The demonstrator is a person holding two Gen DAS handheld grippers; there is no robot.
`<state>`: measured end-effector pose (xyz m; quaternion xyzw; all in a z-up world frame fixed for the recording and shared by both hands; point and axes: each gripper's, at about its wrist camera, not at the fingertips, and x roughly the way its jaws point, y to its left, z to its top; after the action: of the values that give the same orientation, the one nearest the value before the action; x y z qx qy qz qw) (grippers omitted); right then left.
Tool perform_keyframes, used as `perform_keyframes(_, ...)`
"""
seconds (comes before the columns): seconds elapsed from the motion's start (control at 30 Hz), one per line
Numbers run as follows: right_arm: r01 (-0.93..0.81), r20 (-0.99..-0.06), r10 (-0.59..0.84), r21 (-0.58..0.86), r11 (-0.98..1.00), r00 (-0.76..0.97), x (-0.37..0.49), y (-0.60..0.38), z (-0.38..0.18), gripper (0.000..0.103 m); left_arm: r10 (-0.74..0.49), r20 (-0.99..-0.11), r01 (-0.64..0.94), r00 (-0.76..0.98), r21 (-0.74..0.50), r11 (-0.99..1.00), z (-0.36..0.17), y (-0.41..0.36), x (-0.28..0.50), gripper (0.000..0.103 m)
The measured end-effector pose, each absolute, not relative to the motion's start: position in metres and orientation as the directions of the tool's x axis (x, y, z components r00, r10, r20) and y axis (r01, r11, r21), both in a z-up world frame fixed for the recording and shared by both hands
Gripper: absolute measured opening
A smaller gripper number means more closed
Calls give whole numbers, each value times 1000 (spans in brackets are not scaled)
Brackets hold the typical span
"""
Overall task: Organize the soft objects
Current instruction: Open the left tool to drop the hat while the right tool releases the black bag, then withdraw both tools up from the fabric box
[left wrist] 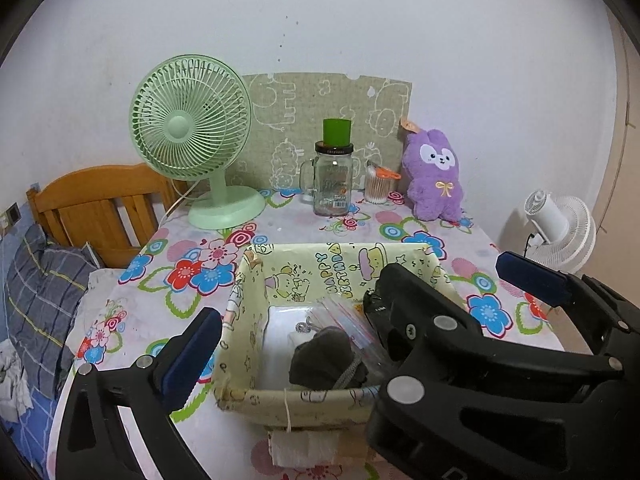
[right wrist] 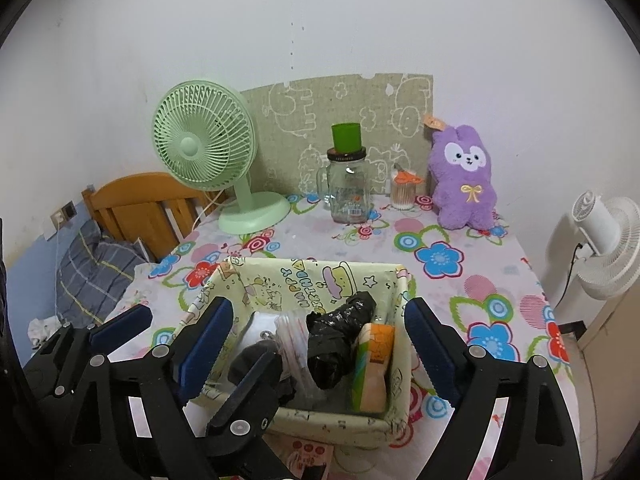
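Right wrist view: both claws spread empty over basket, fan behind.

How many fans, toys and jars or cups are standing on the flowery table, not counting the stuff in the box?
Fans: 1, the green fan
Plush toys: 1, the purple bunny
Jars and cups: 3, the glass jar, the green cup on its lid, the swab pot
Total: 5

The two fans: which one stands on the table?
The green fan stands on the table, at its back left corner. The white fan stands off the table, beyond its right edge.
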<state>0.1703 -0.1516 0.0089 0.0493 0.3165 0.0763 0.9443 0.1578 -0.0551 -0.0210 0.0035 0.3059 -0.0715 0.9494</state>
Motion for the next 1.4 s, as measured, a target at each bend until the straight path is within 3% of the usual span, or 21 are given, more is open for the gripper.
perform_keyframes(0.77,-62,-545,120,122,991,830,100,-159,32,102,-166,-522,175,837,-32,984,-2,-58,93,103)
perform_keyframes(1.4,-54,-545,105,109,993,832,60,-158,17,103,-158,-540,157,827,-49,986,-22,-57,58,103)
